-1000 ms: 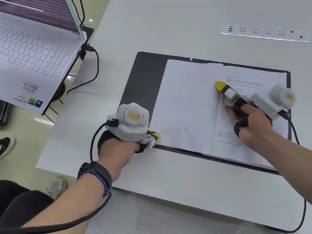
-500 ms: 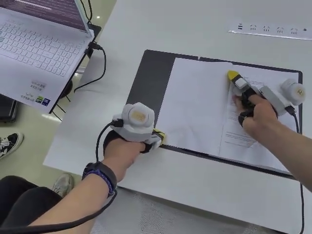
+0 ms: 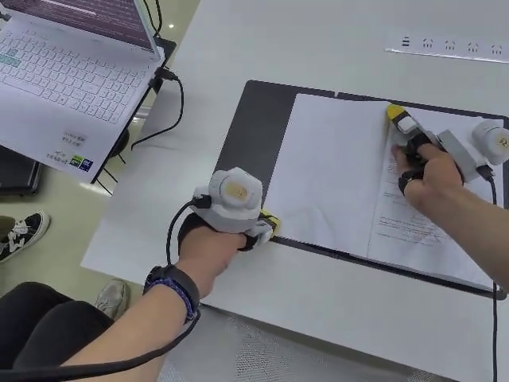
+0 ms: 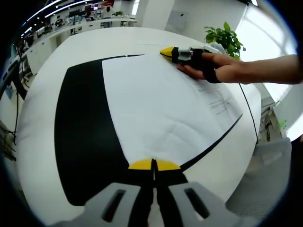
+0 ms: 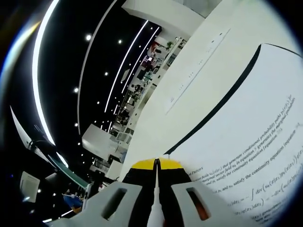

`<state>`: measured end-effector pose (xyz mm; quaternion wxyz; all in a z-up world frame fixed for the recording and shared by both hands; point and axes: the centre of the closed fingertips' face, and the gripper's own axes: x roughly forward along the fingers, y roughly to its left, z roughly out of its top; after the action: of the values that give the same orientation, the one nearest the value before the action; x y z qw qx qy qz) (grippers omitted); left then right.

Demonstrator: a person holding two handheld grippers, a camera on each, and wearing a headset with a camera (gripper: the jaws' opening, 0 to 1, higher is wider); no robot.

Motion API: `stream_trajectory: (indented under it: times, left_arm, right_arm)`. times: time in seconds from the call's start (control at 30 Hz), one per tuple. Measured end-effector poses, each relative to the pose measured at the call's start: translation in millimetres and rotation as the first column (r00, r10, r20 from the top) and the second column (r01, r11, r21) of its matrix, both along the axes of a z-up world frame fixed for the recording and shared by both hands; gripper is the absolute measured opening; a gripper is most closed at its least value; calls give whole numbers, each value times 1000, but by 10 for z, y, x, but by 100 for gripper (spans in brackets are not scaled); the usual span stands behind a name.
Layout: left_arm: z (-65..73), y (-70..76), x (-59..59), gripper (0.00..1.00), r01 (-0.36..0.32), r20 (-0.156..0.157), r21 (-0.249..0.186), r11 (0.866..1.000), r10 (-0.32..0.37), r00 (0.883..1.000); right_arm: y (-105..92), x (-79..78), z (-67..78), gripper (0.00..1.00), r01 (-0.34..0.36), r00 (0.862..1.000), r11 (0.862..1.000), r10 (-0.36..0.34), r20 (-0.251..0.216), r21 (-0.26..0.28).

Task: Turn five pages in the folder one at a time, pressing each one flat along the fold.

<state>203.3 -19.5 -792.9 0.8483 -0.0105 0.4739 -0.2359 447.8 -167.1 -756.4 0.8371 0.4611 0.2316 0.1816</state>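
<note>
The folder [image 3: 253, 131] lies open on the white counter [image 3: 262, 40], from the centre of the head view out toward 3 o'clock. Its dark inner cover is bare on the 9 o'clock side. A blank page [image 3: 334, 171] lies over the middle, and a printed page [image 3: 417, 231] lies beside it toward 3 o'clock.

The left gripper [image 3: 269, 225] sits at the 6 o'clock edge of the blank page, near its corner. In the left gripper view its yellow-tipped fingers [image 4: 141, 165] are clenched together right at that paper edge. Whether paper is caught between them I cannot tell.

The right gripper [image 3: 395, 114] rests along the fold at the 12 o'clock end of the pages, with the person's hand [image 3: 429, 171] laid on the printed page behind it. In the right gripper view its fingers [image 5: 142, 165] are clenched tip to tip, down on the top of the printed sheet just inside the folder's dark border.

An open laptop [image 3: 64, 79] stands at 10 o'clock and a power strip [image 3: 449, 48] lies at 1 o'clock.
</note>
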Motion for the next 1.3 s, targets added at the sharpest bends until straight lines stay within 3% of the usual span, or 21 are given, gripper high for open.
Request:
stream_trajectory:
  times: [0.23, 0.43, 0.63, 1.0, 1.03, 1.1, 1.17, 1.3]
  left_arm:
    - [1, -9, 2, 0, 3, -4, 4, 1000, -3, 1000]
    - [1, -26, -4, 0, 6, 3, 20, 1000, -6, 1000]
    - [2, -26, -2, 0, 11, 7, 29, 1000, -11, 1000]
    - [13, -24, 6, 0, 0, 14, 23, 1000, 0, 1000]
    - [14, -21, 7, 0, -3, 17, 21, 1000, 3, 1000]
    - [17, -20, 8, 0, -5, 21, 22, 1000, 4, 1000]
    - [18, -23, 9, 0, 3, 25, 31, 1000, -4, 1000]
    - [19, -17, 12, 0, -3, 33, 34, 999, 2, 999]
  right_arm:
    - [-25, 294, -189, 0, -25, 1000, 1000, 25, -9, -16]
    - [-24, 279, -234, 0, -60, 998, 997, 61, 20, -42]
    - [25, 26, -169, 0, -123, 991, 990, 126, 45, -68]
    - [23, -223, -200, 0, -169, 981, 977, 180, 71, -133]
    - [28, -241, -214, 0, -177, 978, 971, 191, 78, -160]
    - [91, -388, -202, 0, -204, 968, 953, 230, 98, -223]
    - [111, -411, -196, 0, -222, 963, 949, 249, 102, -224]
    - [181, -684, -79, 0, -223, 961, 947, 253, 110, -233]
